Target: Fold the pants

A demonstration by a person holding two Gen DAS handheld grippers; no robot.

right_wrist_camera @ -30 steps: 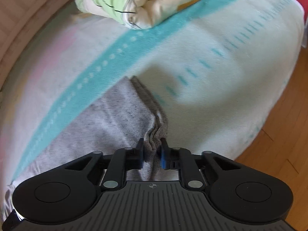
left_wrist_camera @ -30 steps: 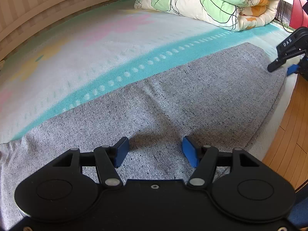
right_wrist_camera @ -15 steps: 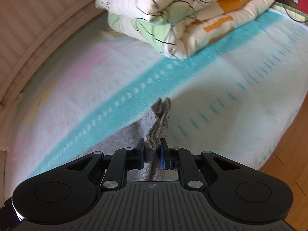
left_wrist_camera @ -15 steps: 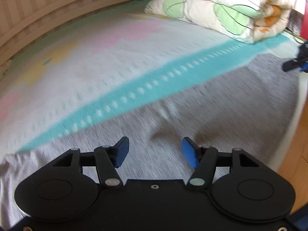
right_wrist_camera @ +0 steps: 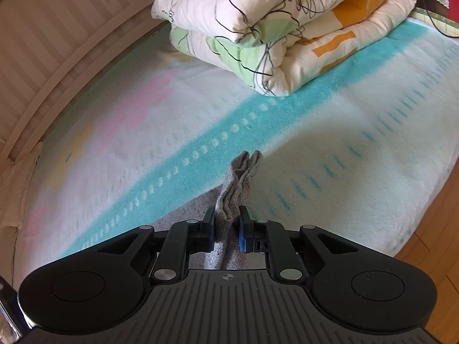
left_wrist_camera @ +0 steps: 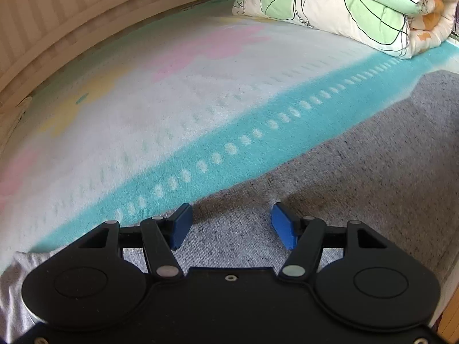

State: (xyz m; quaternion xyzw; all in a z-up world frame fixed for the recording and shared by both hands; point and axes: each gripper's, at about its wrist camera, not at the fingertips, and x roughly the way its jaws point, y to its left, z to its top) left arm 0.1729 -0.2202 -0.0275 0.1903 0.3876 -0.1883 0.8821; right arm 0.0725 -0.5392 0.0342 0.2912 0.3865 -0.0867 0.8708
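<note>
Grey speckled pants point(left_wrist_camera: 373, 172) lie spread flat along the near side of the bed. My left gripper point(left_wrist_camera: 229, 225) hovers just above their far edge, open, its blue pads wide apart with nothing between them. In the right wrist view my right gripper point(right_wrist_camera: 226, 223) is shut on a bunched end of the grey pants point(right_wrist_camera: 238, 180), lifted off the bed, with the cloth sticking up past the pads. The right gripper is out of the left wrist view.
A pastel blanket with a teal band point(left_wrist_camera: 229, 149) covers the bed. A rolled floral quilt point(right_wrist_camera: 287, 28) lies at the far end. A striped headboard or wall point(left_wrist_camera: 86, 14) runs along the far side. Wooden floor point(right_wrist_camera: 430, 243) shows past the near right edge.
My left gripper has slid across the pants toward their far edge by the teal band. My right gripper has risen and tilted up, lifting the pinched pants end; the quilt now fills more of its view.
</note>
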